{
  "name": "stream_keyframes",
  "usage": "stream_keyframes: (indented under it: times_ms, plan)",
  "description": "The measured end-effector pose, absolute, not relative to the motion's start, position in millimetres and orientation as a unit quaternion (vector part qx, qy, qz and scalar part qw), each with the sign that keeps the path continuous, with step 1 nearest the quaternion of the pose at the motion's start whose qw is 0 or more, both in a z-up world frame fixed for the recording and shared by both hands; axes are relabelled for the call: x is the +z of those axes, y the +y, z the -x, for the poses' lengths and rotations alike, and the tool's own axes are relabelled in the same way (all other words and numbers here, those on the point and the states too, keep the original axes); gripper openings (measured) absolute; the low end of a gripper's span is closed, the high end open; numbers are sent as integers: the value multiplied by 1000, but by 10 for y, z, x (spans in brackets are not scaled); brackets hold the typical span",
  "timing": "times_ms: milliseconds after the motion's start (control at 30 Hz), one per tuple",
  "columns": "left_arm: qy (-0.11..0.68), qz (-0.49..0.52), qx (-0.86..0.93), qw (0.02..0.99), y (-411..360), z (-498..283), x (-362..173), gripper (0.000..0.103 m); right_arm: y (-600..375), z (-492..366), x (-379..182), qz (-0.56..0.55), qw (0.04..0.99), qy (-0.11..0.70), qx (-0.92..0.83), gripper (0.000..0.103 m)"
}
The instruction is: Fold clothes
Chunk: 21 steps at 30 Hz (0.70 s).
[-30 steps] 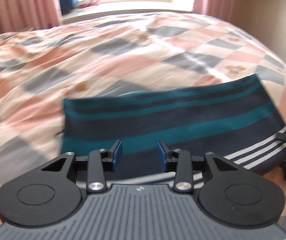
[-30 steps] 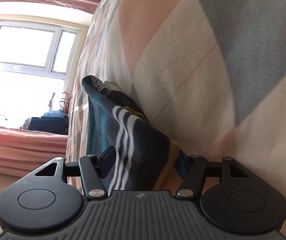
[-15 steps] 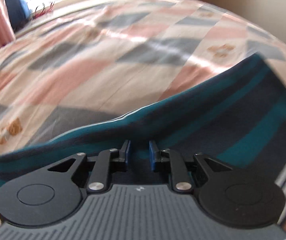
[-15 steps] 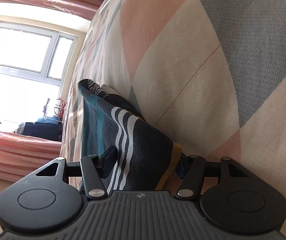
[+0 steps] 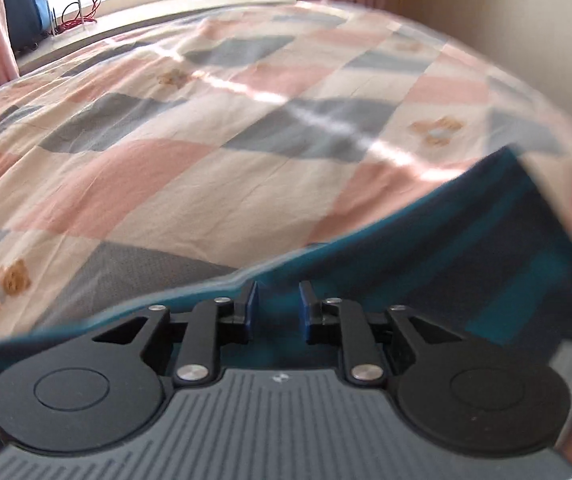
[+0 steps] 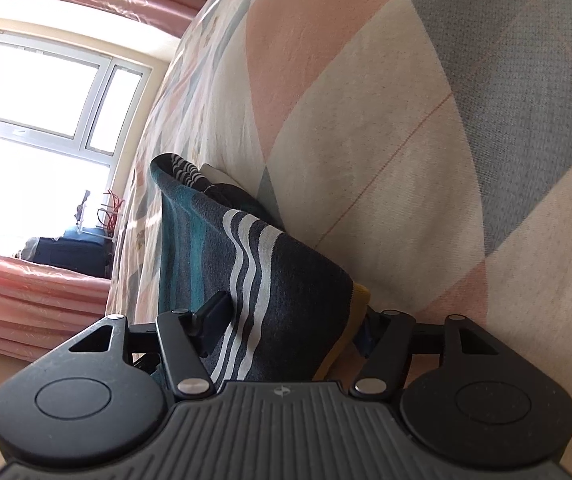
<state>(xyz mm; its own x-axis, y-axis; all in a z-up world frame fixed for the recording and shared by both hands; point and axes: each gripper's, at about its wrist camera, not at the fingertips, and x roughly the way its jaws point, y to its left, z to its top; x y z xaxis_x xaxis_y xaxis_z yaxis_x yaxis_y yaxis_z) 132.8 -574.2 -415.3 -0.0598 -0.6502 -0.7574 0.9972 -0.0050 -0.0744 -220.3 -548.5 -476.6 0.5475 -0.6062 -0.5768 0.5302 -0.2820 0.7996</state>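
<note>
Since a second ago the left tool (image 5: pixel 276 307) has come in over the folded dark navy knit garment with teal and white stripes (image 5: pixel 485 264); its blue pads, then well apart, now stand narrow, cloth between them, grip uncertain. Garment lies on the pink, grey and cream checked bed quilt (image 5: pixel 206 128), long axis slanting up toward the right. Right tool (image 6: pixel 293 316) clamps the white-striped end.
</note>
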Motion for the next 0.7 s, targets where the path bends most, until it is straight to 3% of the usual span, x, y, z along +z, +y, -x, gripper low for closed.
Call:
stream_keyframes:
  times_ms: [100, 233, 367, 500, 567, 700]
  plan:
    - [305, -261, -671, 623, -5168, -1105, -3998, 18, -5496, 2242, -4779, -653, 595, -35, -467, 64]
    - [273, -318, -658, 625, -4794, -791, -4352, 19, -5480, 2230, -4772, -651, 591, -37, -476, 63]
    - [221, -343, -658, 634, -4740, -641, -4541, 18, -5474, 2131, -4710, -622, 594, -8, -510, 47]
    - [258, -275, -675, 634, -4652, -856, -4210, 20, -5489, 2039, -4587, -593, 603, 22, -533, 43]
    - [288, -306, -655, 628, -4699, -973, -4386, 20, -5508, 1939, -4501, -567, 611, 53, -550, 40]
    - [327, -257, -658, 628, -4681, -1248, -4237, 20, -5468, 1499, -4066, -422, 678, 146, -584, 32]
